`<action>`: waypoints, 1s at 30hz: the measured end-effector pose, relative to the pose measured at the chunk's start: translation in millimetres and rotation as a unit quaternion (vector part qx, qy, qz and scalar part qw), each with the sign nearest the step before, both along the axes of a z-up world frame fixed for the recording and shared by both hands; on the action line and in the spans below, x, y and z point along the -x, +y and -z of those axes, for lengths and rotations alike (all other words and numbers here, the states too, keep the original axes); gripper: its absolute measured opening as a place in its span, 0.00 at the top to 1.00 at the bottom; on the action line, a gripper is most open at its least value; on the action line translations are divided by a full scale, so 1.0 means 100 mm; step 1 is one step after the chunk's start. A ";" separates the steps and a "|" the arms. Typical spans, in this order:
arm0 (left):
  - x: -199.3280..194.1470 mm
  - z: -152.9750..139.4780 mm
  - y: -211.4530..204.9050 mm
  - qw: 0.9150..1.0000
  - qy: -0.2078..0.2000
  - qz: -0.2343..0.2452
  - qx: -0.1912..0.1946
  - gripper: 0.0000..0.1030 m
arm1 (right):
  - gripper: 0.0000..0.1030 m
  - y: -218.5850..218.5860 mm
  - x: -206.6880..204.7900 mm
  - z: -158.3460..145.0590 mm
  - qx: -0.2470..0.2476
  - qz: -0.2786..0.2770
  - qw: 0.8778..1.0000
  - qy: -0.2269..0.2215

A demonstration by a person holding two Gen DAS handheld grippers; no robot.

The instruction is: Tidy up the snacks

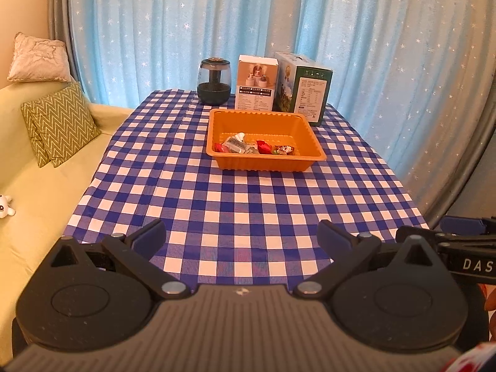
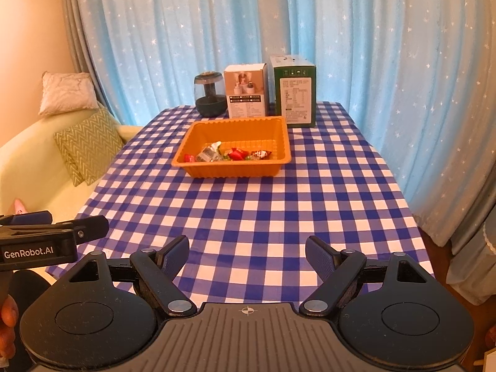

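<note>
Orange tray (image 1: 266, 161), long axis crosswise, snacks (image 1: 254, 147) inside

Orange tray (image 1: 313, 145), ribbed plastic, rectangular, sitting level toward the table's (image 1: 217, 210) far end. Wrapped snacks (image 1: 257, 148), red, clear and silvery, lying loose along its near inside wall.

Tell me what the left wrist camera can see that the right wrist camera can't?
Only the left wrist view shows a little white toy on the sofa. Only the right wrist view shows something pink at the sofa's edge. Both show the orange tray with wrapped snacks, the dark jar, two boxes, and the open left gripper and right gripper, holding nothing.
</note>
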State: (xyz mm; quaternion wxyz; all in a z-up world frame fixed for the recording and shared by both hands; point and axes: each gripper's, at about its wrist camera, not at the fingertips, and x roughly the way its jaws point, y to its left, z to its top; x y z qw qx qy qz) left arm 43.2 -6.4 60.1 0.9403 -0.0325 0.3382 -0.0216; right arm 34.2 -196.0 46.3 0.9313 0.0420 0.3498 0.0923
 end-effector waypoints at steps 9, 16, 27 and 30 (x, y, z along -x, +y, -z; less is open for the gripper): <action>0.03 -0.02 -0.02 1.000 -0.004 0.001 -0.005 0.00 | 0.21 -0.07 0.02 -0.02 -0.003 0.006 1.000 0.000; 0.03 -0.01 -0.02 1.000 -0.004 0.001 -0.008 0.00 | 0.21 -0.08 0.03 -0.01 -0.003 0.006 1.000 0.000; 0.04 0.01 -0.02 1.000 -0.004 0.001 -0.008 0.00 | 0.21 -0.07 0.03 -0.01 -0.004 0.009 1.000 -0.001; 0.05 0.02 -0.03 1.000 -0.003 0.002 -0.008 0.00 | 0.21 -0.06 0.04 -0.01 -0.005 0.011 1.000 -0.001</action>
